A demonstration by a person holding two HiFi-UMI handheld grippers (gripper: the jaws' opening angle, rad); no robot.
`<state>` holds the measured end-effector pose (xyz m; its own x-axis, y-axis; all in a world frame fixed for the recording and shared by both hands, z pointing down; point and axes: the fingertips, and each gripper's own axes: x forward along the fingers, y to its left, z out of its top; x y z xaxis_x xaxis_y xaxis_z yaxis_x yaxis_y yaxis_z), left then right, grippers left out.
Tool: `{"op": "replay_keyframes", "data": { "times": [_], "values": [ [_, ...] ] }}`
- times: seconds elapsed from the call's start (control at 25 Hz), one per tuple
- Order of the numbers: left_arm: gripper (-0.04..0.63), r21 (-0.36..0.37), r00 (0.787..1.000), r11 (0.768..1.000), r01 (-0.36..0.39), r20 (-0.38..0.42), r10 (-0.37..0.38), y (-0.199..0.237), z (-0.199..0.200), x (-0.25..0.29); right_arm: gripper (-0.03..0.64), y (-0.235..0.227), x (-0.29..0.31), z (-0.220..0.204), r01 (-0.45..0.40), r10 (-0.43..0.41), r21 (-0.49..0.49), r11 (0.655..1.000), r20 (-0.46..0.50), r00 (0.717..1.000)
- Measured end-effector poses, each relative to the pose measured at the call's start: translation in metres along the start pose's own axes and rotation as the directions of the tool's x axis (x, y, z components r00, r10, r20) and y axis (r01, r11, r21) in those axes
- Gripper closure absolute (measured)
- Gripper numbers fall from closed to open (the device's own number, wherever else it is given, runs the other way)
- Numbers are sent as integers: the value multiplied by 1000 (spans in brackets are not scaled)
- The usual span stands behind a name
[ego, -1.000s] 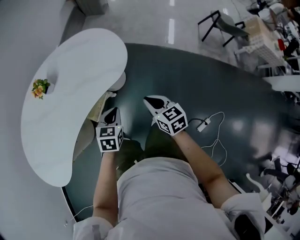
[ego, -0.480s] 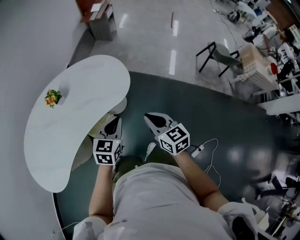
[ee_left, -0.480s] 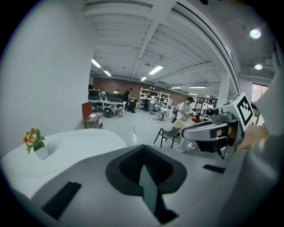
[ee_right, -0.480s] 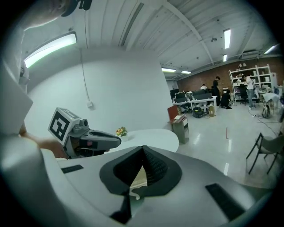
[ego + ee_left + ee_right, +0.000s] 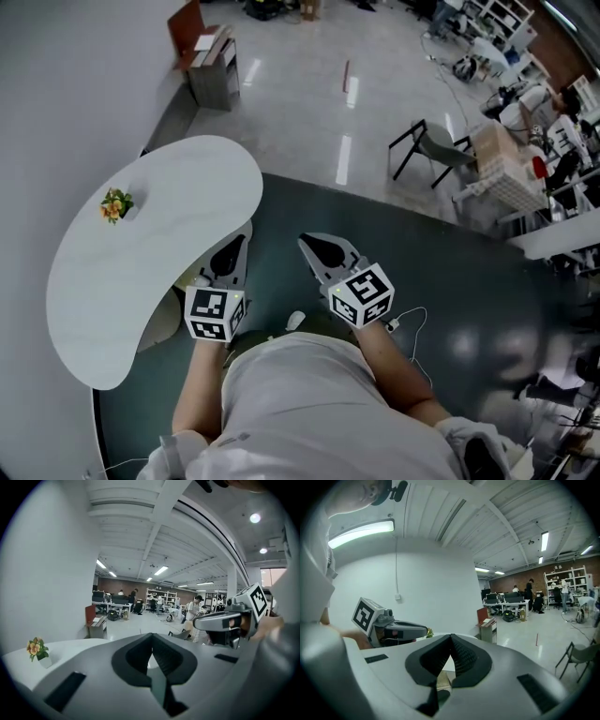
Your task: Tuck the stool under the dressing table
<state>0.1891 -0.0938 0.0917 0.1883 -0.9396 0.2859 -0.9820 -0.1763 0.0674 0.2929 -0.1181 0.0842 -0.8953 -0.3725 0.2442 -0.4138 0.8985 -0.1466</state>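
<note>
**Both grippers closed, stool sitting under the table top**

We are holding the left gripper (image 5: 152, 657) with its jaws pressed pad to pad, and the right gripper (image 5: 450, 656) is sitting closed in the same way. Neither is gripping anything.

In the head view, the left gripper is hanging at centre-left, just beside the inner curved edge of the white dressing table (image 5: 141, 272). The right gripper is pointing up-frame at centre, over the dark mat (image 5: 450, 272) and apart from the table.

The stool (image 5: 168, 319) is lying beneath the table top. We are seeing only a beige sliver of it, under the concave rim at lower left of centre and close to the left gripper's cube.

Flowers (image 5: 116, 204) are standing near the table's far left edge, next to the wall (image 5: 56, 112). A white cable (image 5: 412, 323) is trailing across the mat just right of the right gripper's cube.

The mat is spreading wide to the right. Beyond its rounded edge, a chair (image 5: 427, 150) and a cabinet (image 5: 211, 61) are standing well apart on the pale floor (image 5: 300, 103) in the upper frame.
</note>
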Motion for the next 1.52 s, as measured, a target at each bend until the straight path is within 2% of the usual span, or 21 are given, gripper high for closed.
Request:
{"op": "replay_keyframes", "data": {
  "times": [0.28,0.68,1.08,1.52],
  "values": [
    [593,18,999,1000,9,37,-9,3,14,-11,606,5,-15,29,33,-30,-43,999,71,997],
    [592,39,996,999,-15,88,12,8,25,-33,606,17,-27,36,52,-38,-100,994,139,990],
    [593,41,996,999,-16,93,12,5,29,-38,606,28,-26,28,43,-25,-143,989,125,992],
    [592,41,998,999,-11,68,8,0,16,-39,606,17,-31,12,59,-50,-85,995,114,992]
  ]
}}
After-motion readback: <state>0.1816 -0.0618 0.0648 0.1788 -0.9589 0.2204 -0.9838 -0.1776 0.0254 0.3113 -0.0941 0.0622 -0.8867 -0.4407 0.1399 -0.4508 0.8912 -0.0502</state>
